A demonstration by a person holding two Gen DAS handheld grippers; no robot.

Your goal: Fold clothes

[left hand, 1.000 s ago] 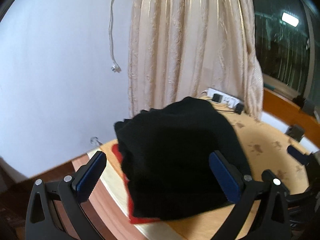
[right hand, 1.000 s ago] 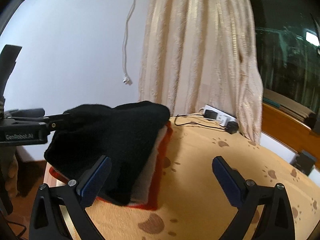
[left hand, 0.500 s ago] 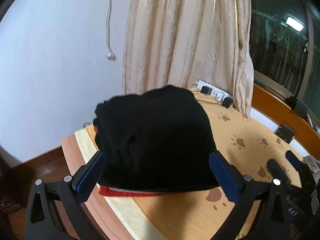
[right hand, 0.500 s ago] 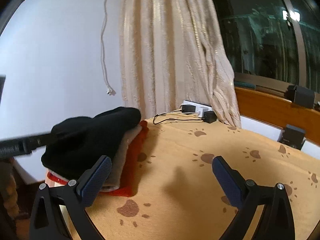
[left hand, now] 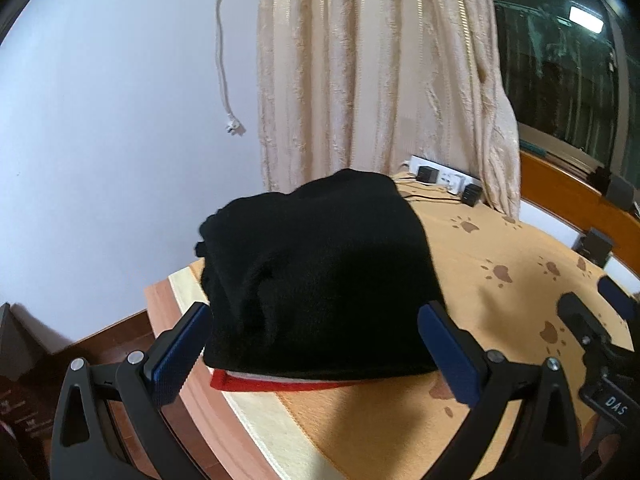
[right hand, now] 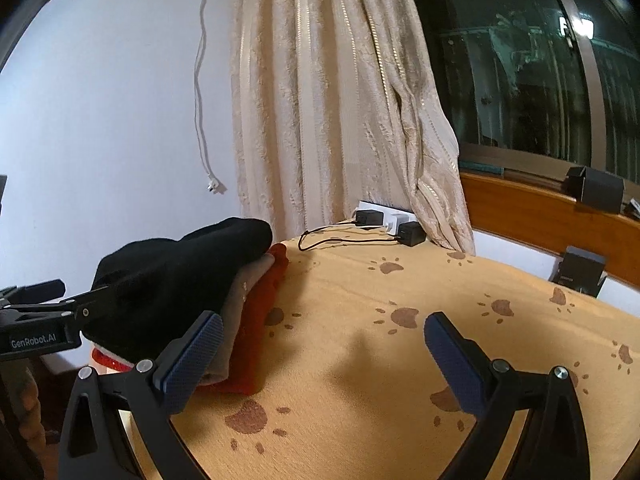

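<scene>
A folded black garment (left hand: 320,276) lies on top of a stack, over a pale layer and a red garment (left hand: 280,385), at the table's left end. In the right wrist view the same black garment (right hand: 176,276) sits over a beige one (right hand: 236,312) and the red one (right hand: 260,320). My left gripper (left hand: 320,352) is open and empty, its fingers on either side of the stack's near edge. My right gripper (right hand: 320,360) is open and empty over the bare tablecloth, to the right of the stack. The left gripper also shows in the right wrist view (right hand: 36,316).
An orange paw-print tablecloth (right hand: 400,360) covers the table. A white power strip with black chargers (right hand: 384,224) and a cord lies at the back by a beige curtain (right hand: 332,100). The table's wooden edge (left hand: 180,352) drops to the floor on the left. Black boxes (right hand: 580,272) stand at the right.
My left gripper has drawn back from the stack, so the stack sits farther ahead. My right gripper has swung to the right, away from the stack. Both stay open.
</scene>
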